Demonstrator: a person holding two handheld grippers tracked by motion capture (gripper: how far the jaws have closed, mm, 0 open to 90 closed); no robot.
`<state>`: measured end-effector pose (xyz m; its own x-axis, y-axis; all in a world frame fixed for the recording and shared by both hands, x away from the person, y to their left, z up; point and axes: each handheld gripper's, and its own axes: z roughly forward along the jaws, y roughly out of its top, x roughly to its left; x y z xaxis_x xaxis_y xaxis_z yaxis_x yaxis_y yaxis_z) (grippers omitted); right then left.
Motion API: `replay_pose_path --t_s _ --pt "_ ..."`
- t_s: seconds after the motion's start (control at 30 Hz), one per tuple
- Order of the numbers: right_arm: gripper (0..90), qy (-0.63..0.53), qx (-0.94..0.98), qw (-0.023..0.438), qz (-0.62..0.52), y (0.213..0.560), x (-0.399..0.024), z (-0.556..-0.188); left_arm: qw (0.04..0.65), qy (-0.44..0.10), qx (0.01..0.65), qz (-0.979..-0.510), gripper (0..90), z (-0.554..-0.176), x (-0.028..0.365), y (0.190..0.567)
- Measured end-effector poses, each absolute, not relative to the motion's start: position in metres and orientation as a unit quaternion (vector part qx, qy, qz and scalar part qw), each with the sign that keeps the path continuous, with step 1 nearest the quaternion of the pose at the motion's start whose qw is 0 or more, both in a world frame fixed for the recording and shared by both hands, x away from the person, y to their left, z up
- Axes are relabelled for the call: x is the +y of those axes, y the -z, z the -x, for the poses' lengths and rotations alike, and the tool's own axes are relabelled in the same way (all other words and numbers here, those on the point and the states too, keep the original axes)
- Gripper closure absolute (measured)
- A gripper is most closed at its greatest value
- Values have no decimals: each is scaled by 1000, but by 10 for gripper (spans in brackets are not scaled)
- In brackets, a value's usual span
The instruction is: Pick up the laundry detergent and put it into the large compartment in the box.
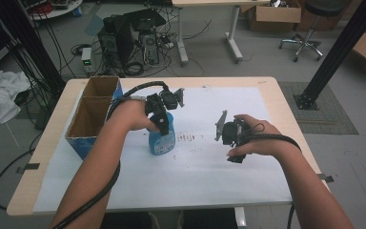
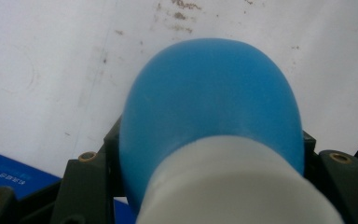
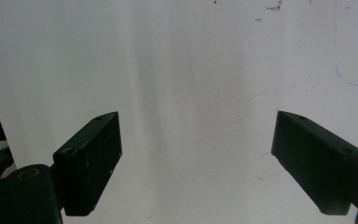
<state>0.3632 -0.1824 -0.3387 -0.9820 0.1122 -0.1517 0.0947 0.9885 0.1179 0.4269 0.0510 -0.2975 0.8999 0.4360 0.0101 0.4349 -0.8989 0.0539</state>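
Nearest the high camera, at the bottom of the frame, I note both forearms entering, with a black cable (image 1: 93,198) trailing along the left one.

Mid-frame right, the right gripper (image 1: 229,135) is held above the white sheet (image 1: 209,176) covering the table (image 1: 286,102). In the right gripper view its two black jaws stand wide apart, released, with bare sheet between them.

Mid-frame, left of centre, the left gripper (image 1: 161,125) bears down from above on a blue bottle (image 1: 162,138) standing upright on the sheet. In the left gripper view the bottle's blue shoulder (image 2: 209,102) and white neck (image 2: 237,182) sit between the jaws, which I read as clenched on it from either side, just below the neck.

Immediately right of the bottle in the high view I observe a patch of dark specks (image 1: 187,138) on the sheet.

Further left, at the table's left edge, a cardboard box (image 1: 93,117) with blue outer walls sits open-topped, two compartments visible; it stands just beside the left hand (image 1: 131,114).

Beyond the table, upper frame: a computer tower (image 1: 124,43) with tangled leads on the floor, and an office chair (image 1: 310,28) upper right.
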Motion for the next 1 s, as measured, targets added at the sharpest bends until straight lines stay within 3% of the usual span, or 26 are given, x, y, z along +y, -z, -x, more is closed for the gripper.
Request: replay_pose_path --t_s 0.37,1.0 --pt "160 -55 994 80 -52 337 -183 -364 12 -6 224 -974 400 -426 50 294" --pt "160 -56 993 88 -49 329 -185 -363 19 -19 275 -961 399 -418 53 232"
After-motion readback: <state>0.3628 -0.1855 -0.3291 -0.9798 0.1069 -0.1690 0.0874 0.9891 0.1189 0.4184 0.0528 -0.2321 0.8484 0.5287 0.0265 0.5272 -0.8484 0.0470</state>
